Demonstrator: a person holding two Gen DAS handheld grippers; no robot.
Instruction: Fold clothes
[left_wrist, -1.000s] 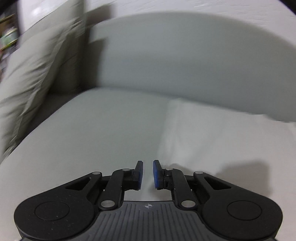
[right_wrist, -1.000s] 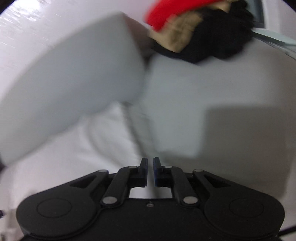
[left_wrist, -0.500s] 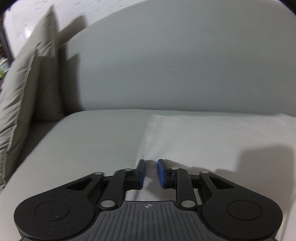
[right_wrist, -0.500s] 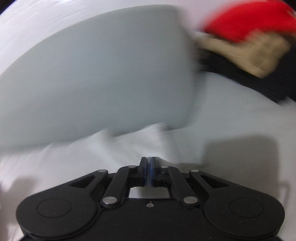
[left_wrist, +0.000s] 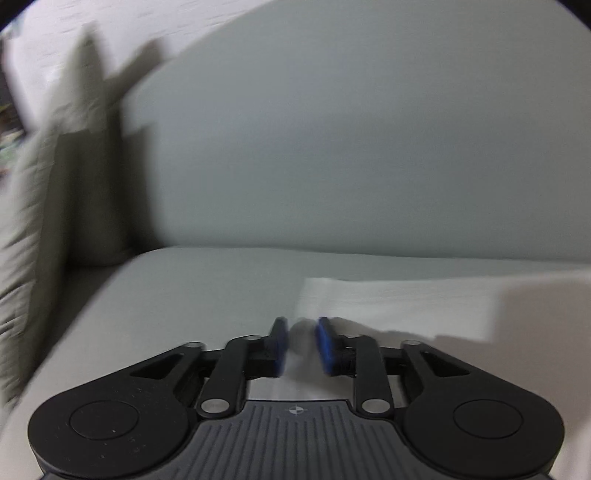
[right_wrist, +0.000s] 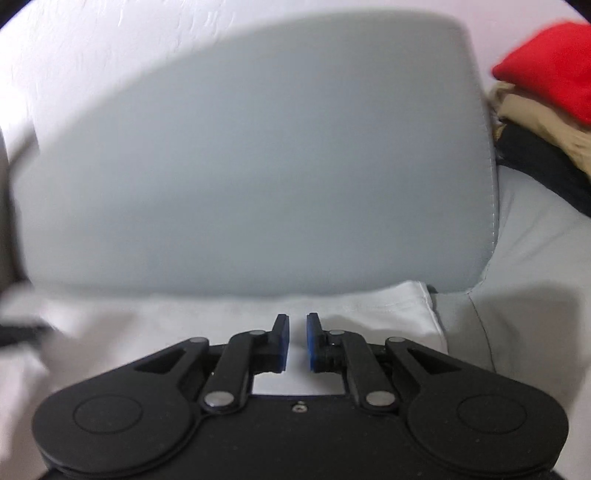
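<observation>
A white garment lies flat on the grey sofa seat. My left gripper is open, low over the garment's left edge, with white cloth visible between its blue pads. In the right wrist view the same garment spreads under my right gripper, which is open with a narrow gap, just above the cloth near its right edge. Neither gripper grips the cloth.
The grey sofa backrest rises right behind the garment. A beige cushion leans at the left end. A pile of red, tan and black clothes sits at the right end of the sofa.
My right gripper was shut on the cloth half a second ago and has now opened. My left gripper has opened wider. Both views have swung to face the backrest.
</observation>
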